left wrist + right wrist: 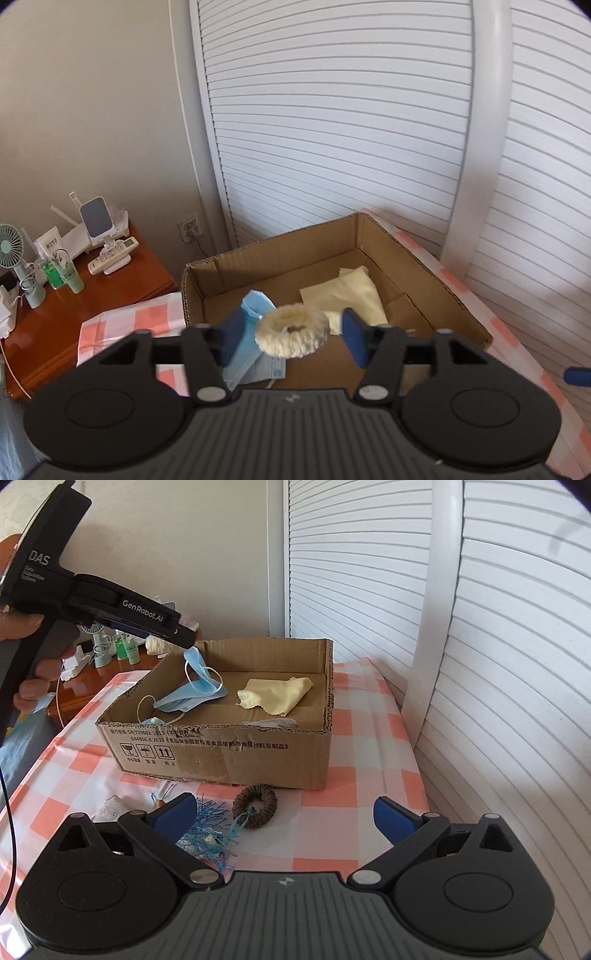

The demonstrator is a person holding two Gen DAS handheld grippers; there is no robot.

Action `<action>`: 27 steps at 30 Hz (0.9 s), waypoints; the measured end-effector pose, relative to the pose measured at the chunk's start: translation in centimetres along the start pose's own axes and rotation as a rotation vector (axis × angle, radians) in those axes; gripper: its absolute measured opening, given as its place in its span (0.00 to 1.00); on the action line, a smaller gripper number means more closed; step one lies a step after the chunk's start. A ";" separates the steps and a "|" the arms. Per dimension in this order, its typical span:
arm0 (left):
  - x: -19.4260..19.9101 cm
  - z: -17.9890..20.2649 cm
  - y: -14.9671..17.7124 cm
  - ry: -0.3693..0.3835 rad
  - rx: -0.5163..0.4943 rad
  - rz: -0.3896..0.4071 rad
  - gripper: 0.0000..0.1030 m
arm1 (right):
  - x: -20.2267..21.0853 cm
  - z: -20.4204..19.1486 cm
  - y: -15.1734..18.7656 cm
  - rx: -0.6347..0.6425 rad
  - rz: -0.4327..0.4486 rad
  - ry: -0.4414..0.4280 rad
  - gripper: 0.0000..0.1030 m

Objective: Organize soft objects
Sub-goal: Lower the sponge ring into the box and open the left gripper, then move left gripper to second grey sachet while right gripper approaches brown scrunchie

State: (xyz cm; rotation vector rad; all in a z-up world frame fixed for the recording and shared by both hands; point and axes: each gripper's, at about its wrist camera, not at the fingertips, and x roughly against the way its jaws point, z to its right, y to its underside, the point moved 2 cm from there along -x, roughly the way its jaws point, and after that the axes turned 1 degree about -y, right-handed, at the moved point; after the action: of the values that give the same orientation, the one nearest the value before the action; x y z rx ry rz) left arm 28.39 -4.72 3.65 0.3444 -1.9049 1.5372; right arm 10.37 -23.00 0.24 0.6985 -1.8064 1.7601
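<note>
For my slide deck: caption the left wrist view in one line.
Open left gripper above a cardboard box, cream scrunchie between its jaws, blue face masks and yellow cloth inside.

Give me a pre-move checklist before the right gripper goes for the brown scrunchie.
1. Right gripper open and empty: ok, its jaws stand wide.
2. Brown scrunchie in line: ok, it lies flat on the checked tablecloth ahead, between the fingers.
3. Scrunchie clear of neighbours: not ok, the blue tinsel tuft lies against it.
4. Left gripper free of the cream scrunchie: ok, the pads stand apart from it; whether it has landed, cannot tell.
5. Blue face mask free of the left gripper: cannot tell, one end rises to its tip.
6. Room in the cardboard box: ok.
</note>
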 end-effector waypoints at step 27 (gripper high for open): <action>9.0 0.0 8.2 -0.089 0.111 -0.049 0.98 | 4.1 -1.0 1.8 0.009 0.052 -0.048 1.00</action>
State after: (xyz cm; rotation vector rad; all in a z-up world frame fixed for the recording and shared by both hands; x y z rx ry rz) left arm 16.92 -0.69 3.08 0.5126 -1.8685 1.6226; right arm 6.15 -22.01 1.71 0.7088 -1.8657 1.8005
